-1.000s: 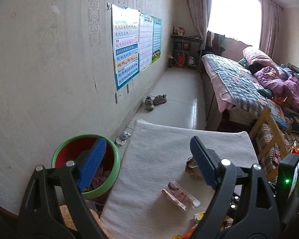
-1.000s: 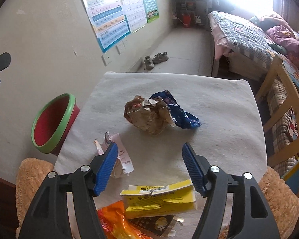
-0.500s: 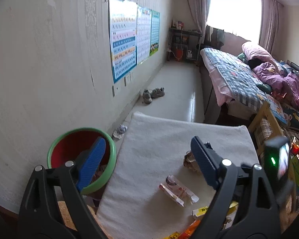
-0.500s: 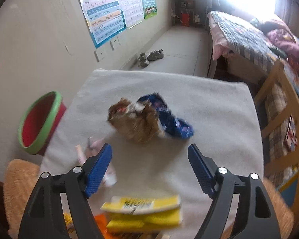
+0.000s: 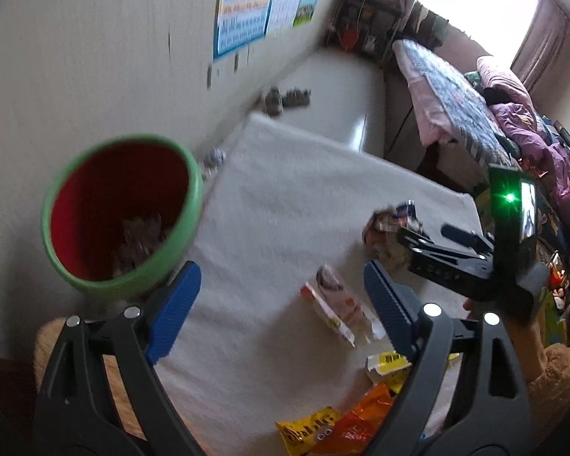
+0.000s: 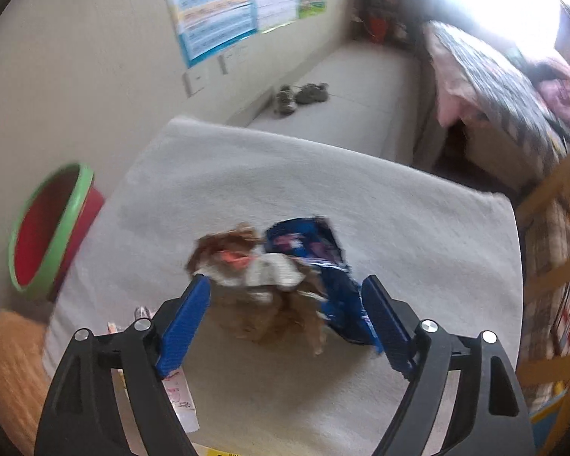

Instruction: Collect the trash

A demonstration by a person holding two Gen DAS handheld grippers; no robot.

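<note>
Right gripper (image 6: 285,319): fingers spread either side of the crumpled brown wrapper (image 6: 258,285), frame centre, on the table (image 6: 418,228).
Left gripper (image 5: 281,311): fingers spread, holding nothing.
Bin (image 5: 193,205): frame left, beside table.

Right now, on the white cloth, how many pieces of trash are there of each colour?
Brown crumpled wrapper: 1
Blue wrapper: 1
Pink wrapper: 1
Yellow carton and yellow packet: 2
Orange packet: 1
Total: 6
</note>
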